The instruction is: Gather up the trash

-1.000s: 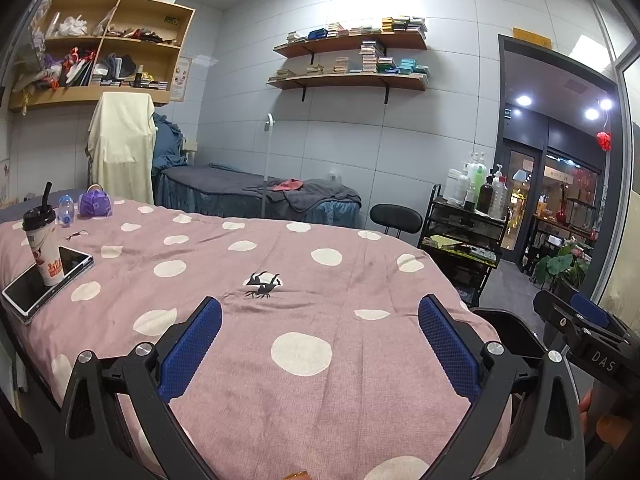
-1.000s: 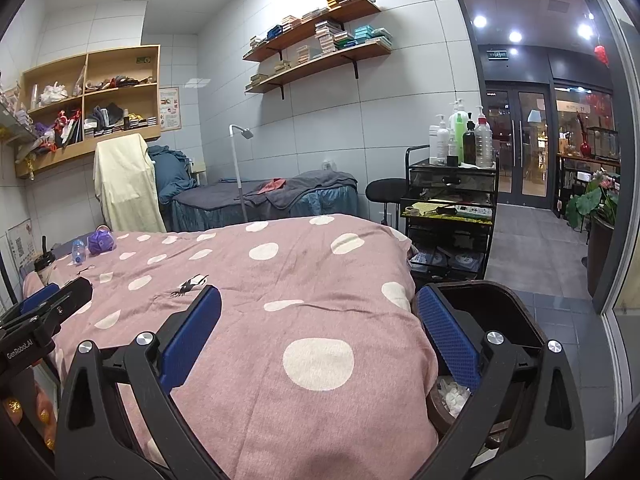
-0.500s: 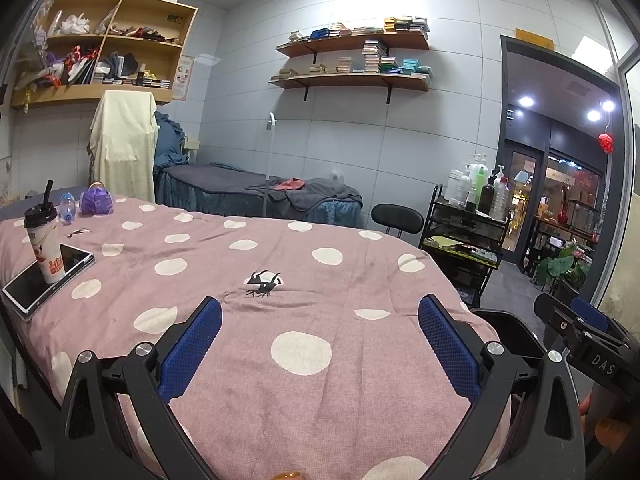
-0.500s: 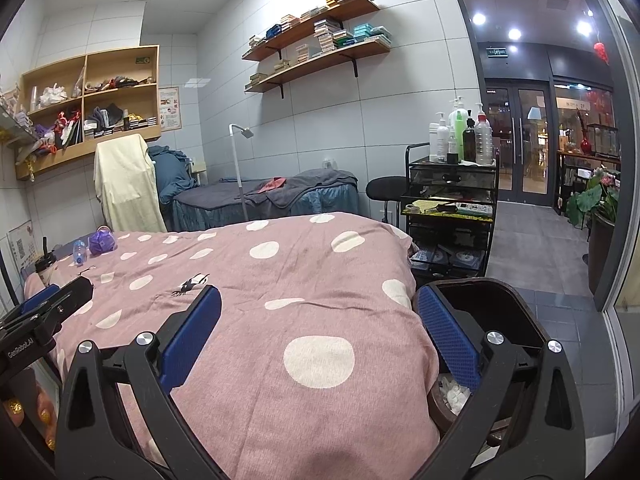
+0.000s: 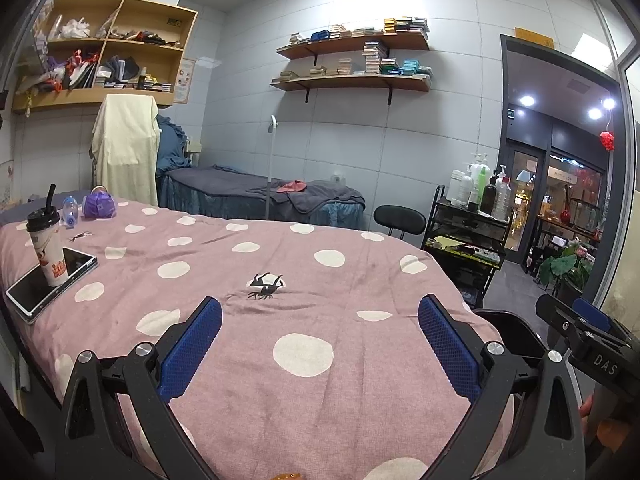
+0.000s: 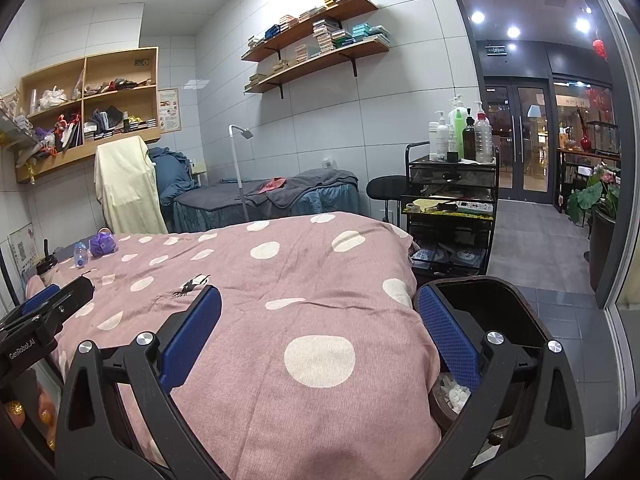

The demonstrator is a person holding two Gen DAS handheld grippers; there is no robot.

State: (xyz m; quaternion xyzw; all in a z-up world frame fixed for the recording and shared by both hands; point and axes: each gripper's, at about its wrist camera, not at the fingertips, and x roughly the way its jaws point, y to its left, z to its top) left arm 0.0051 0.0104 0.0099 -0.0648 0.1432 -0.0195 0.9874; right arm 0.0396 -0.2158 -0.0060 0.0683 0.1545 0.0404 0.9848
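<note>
I hold both claws, left (image 5: 320,344) and right (image 6: 320,344), spread and holding nothing over the bed (image 5: 320,400), a cup (image 5: 46,242) near its left edge, a bin (image 6: 492,312) at its right corner.

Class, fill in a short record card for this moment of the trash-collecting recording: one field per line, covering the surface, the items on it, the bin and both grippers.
Surface: bed under a pink polka-dot cover
Far-left items: lidded drink cup standing on a tablet; small plastic bottle; purple crumpled bag
Bin: dark trash bin beside the bed, white scraps inside
Left gripper: open, empty
Right gripper: open, empty
</note>
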